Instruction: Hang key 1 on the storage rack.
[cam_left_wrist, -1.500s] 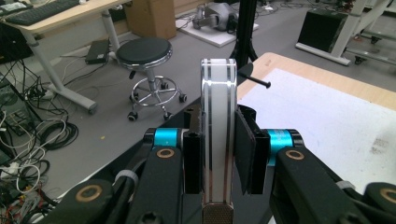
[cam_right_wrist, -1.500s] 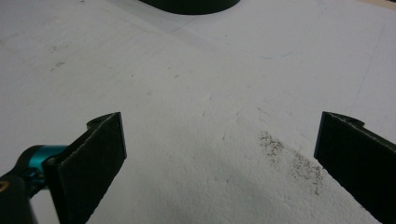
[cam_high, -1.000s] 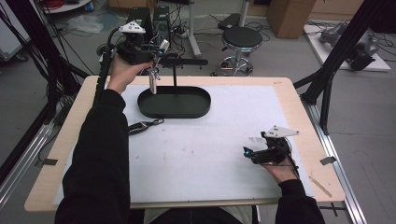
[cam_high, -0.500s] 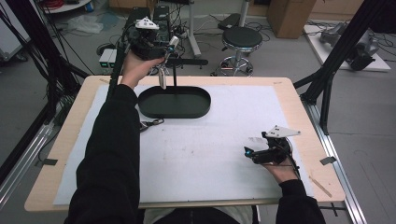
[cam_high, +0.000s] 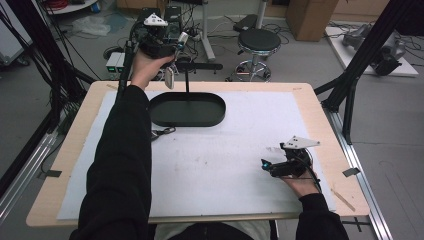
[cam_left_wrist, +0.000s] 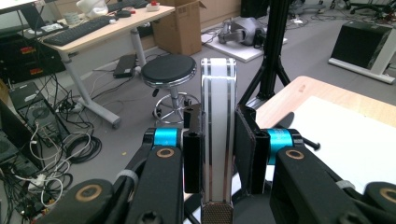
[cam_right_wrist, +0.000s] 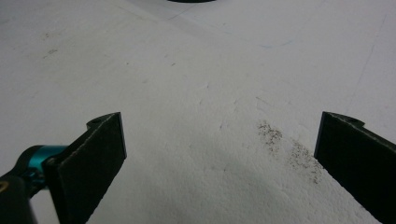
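My left gripper (cam_high: 176, 46) is held high over the table's far left edge, shut on a white strap with silver stripes (cam_high: 170, 77) that hangs down from it. In the left gripper view the strap (cam_left_wrist: 218, 93) stands upright, pinched between the two jaws of the left gripper (cam_left_wrist: 218, 144). A black oval tray (cam_high: 187, 111) with an upright post and a crossbar (cam_high: 200, 65) stands just right of that hand. My right gripper (cam_high: 270, 166) rests low on the white mat at the front right. It is open, and the right gripper (cam_right_wrist: 219, 130) has nothing between its jaws.
A small dark strap-like item (cam_high: 162, 132) lies on the white mat (cam_high: 225, 165) just in front of the tray. Beyond the far edge stand a black stool (cam_high: 257, 41) and cables on the floor. A black frame leg (cam_high: 350, 85) rises at the right.
My left gripper has carried the strap up and back, from over the tray's left end to beyond the table's far edge. The right gripper has stayed put.
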